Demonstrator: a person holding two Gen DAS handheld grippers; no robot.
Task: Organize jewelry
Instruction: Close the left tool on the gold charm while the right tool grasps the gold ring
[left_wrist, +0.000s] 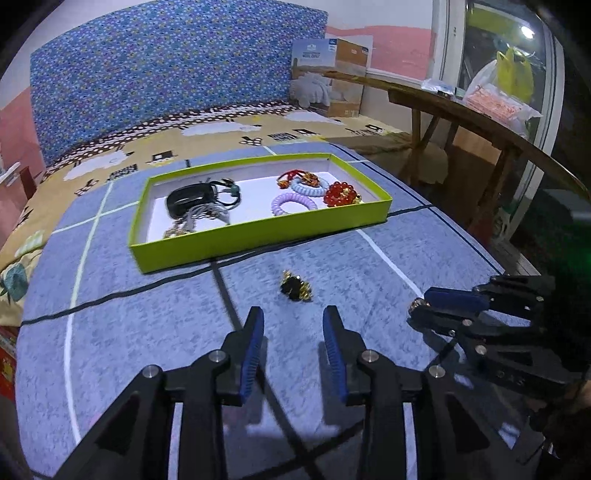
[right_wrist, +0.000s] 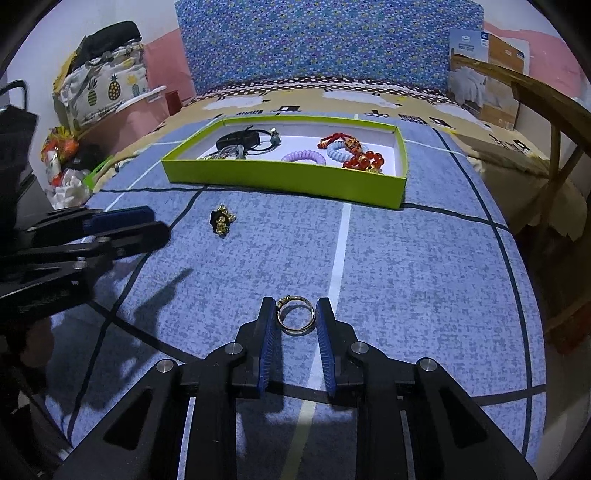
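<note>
A green tray on the blue cloth holds a black pouch, two spiral hair ties, a red bead bracelet and a red charm. A black-and-gold ornament lies loose on the cloth, just ahead of my open left gripper. My right gripper is shut on a gold ring, held between its blue pads just above the cloth. It also shows in the left wrist view.
A wooden bench with bags stands to the right. A cardboard box sits at the back by the blue patterned headboard. Bags and clutter lie at the left of the bed.
</note>
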